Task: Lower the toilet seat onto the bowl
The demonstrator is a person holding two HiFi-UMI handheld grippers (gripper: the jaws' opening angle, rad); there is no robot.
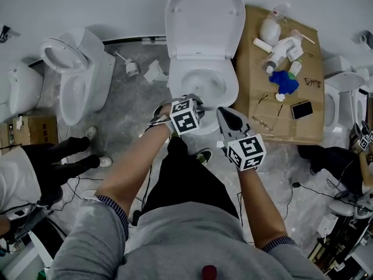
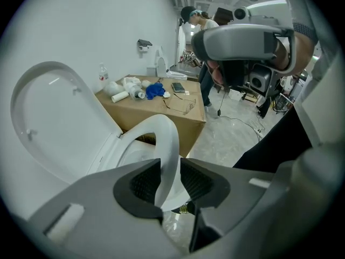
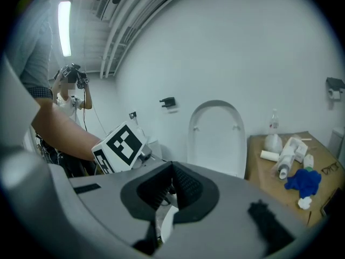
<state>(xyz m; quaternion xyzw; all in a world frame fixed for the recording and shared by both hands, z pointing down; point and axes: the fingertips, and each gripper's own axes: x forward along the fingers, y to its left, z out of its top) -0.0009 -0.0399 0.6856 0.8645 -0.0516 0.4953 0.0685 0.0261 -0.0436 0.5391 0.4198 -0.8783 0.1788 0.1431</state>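
A white toilet [image 1: 203,77] stands against the wall with its lid [image 1: 204,16] upright. In the left gripper view the seat ring [image 2: 164,139] is tilted, partway between the lid [image 2: 54,117] and the bowl. My left gripper [image 1: 187,105] [image 2: 169,170] is shut on the seat's front edge, one dark pad on each side of the rim. My right gripper [image 1: 228,116] [image 3: 172,169] hovers just right of it in front of the bowl, jaws shut on nothing, pointing towards the lid [image 3: 216,136].
A second toilet [image 1: 76,80] stands to the left. A cardboard box [image 1: 291,127] on the right carries bottles, a blue cloth [image 1: 284,81], a phone [image 1: 302,109] and glasses. More toilets [image 1: 344,98] are at far right, a seated person's legs [image 1: 64,156] at left, and cables on the floor.
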